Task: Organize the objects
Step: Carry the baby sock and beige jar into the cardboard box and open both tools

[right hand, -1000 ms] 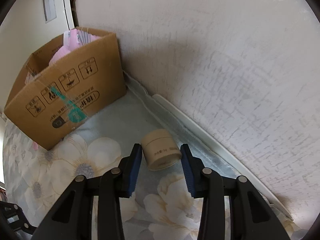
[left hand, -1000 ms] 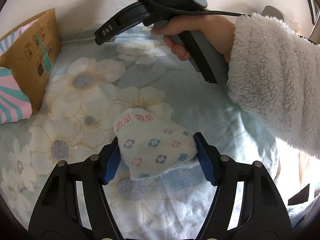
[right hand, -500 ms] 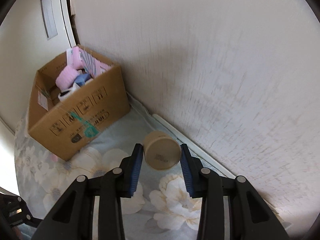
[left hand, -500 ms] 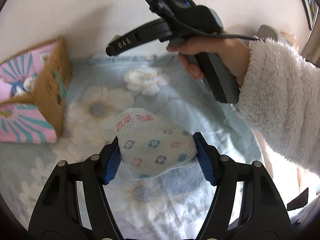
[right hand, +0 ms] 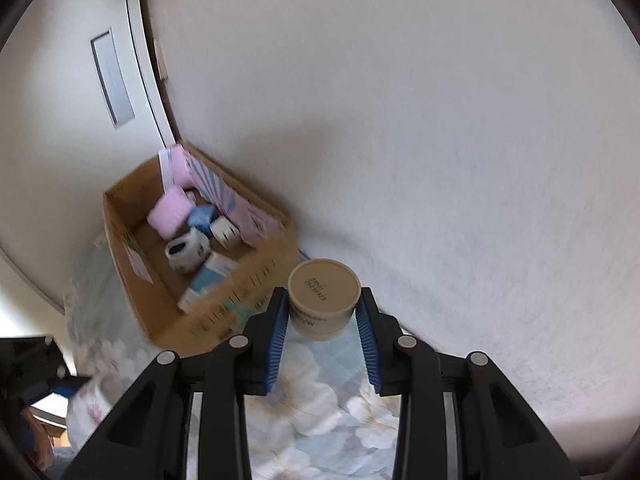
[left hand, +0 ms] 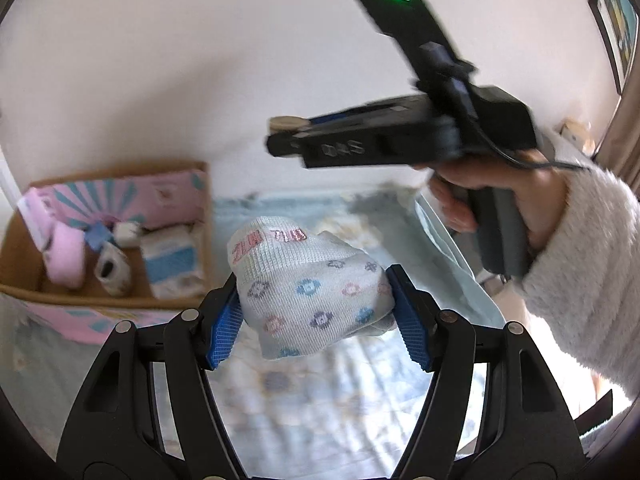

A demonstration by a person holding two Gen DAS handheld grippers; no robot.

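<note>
My left gripper (left hand: 316,316) is shut on a rolled white sock (left hand: 308,292) with coloured flower dots, held up in the air above the bed. My right gripper (right hand: 322,338) is shut on a small beige round jar (right hand: 323,300), lifted with its base facing the camera. In the left wrist view the right gripper (left hand: 288,138) shows high at the upper right with the jar (left hand: 286,123) at its tip. An open cardboard box (left hand: 108,300) sits at the left; it also shows in the right wrist view (right hand: 224,300), below and left of the jar.
The box holds a pink roll (right hand: 170,214), a blue item (right hand: 202,216), small white socks (right hand: 188,250) and a blue-white pack (right hand: 210,276). A floral blue bedsheet (right hand: 316,420) covers the bed. A white wall (right hand: 440,140) runs close on the right. A fluffy white sleeve (left hand: 580,280) fills the right.
Both grippers have risen from the bed with their loads. The jar left the sheet and tipped base-up. The box's inside came into view in both views.
</note>
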